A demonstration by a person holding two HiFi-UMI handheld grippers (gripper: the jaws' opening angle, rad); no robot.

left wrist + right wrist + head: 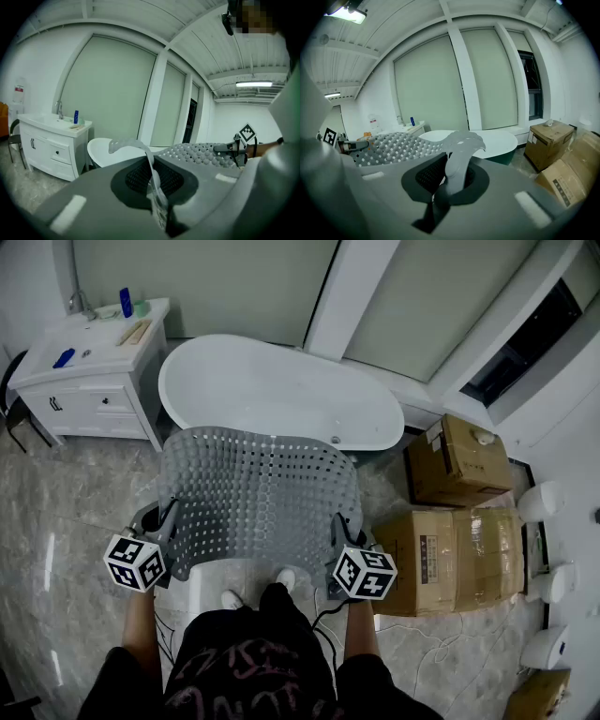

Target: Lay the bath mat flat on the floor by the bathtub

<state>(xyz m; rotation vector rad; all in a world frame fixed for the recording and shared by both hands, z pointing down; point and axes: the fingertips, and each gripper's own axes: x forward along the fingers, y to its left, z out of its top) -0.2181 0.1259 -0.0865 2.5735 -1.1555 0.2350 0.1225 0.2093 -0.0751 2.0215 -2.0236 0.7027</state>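
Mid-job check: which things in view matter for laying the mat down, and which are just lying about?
Part of the job: bath mat, pinched by the left gripper and right gripper; bathtub; floor.

Just lying about: vanity cabinet; blue bottle on it; cardboard boxes.

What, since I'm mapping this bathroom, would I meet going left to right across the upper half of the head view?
White vanity cabinet → bathtub → cardboard boxes.
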